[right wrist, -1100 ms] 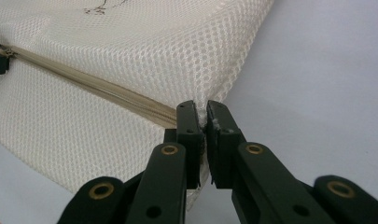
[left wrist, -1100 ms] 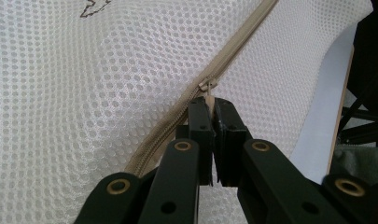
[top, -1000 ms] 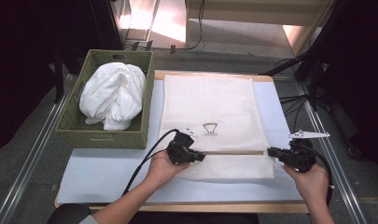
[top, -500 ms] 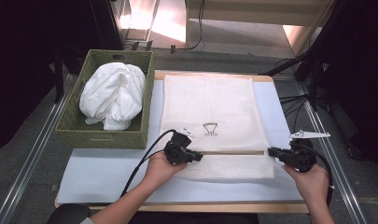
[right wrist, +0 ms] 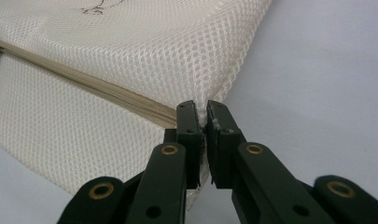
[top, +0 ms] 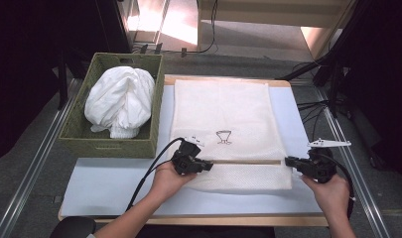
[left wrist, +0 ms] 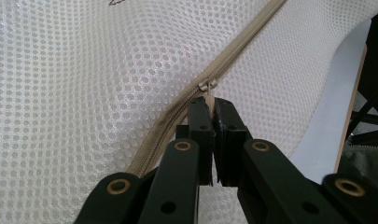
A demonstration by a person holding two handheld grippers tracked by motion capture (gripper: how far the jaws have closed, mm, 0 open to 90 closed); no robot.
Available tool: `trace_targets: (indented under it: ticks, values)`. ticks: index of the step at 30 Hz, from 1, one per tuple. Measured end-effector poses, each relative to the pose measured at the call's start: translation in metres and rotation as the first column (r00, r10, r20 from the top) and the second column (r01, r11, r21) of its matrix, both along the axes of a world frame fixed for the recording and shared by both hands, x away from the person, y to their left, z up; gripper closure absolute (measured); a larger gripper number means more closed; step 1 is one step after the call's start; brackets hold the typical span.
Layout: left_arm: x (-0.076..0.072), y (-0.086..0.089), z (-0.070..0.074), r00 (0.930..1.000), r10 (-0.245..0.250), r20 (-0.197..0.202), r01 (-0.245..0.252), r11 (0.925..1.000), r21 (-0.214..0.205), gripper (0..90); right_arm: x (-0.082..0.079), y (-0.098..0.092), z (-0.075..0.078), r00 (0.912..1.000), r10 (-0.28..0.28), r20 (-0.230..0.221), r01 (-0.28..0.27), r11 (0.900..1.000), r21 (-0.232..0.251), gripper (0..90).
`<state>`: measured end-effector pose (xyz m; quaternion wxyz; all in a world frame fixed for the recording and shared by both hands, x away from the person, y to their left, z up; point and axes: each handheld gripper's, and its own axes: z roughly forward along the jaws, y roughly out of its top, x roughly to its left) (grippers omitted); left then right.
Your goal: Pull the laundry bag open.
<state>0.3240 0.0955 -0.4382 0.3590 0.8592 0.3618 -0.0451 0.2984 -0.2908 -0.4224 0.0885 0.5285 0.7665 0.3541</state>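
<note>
My left gripper (left wrist: 209,103) pinches the zip pull (left wrist: 208,87); my right gripper (right wrist: 201,116) clamps the bag (top: 228,119) edge. Ahead of the pull the zip (right wrist: 84,84) looks shut, so most unzipping remains.

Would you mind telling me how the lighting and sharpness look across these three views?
High view: bright glare on the floor beyond the table, dark corners, the mesh bag evenly lit and fairly soft. Left gripper view: the mesh and zipper pull are sharp, the near tongs slightly soft. Right gripper view: the bag's edge at the tongs is sharp, its far mesh blurs.
</note>
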Motion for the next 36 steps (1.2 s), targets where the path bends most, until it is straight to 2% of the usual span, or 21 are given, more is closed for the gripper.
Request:
trace_targets:
  ticks: [7,12,19,36]
  values:
    - [-0.001,0.001,0.002,1.0,-0.001,0.008,0.001,1.0,0.008,88.1,0.0,0.0,-0.001,1.0,0.004,-0.004,-0.004,1.0,0.005,85.9]
    - [-0.003,0.007,0.004,0.9997,0.018,0.013,-0.019,0.9998,0.005,88.1,0.0,-0.001,-0.002,1.0,0.004,0.002,-0.004,1.0,0.004,85.9]
    - [-0.006,0.014,0.005,0.9989,0.032,0.033,-0.033,0.9991,0.025,88.1,0.0,-0.002,-0.002,1.0,0.003,0.005,-0.003,0.9999,0.011,85.7]
    - [-0.006,0.014,0.006,0.999,0.032,0.03,-0.033,0.9991,0.028,88.1,0.0,-0.002,-0.002,1.0,0.004,0.005,-0.004,1.0,0.005,85.7]
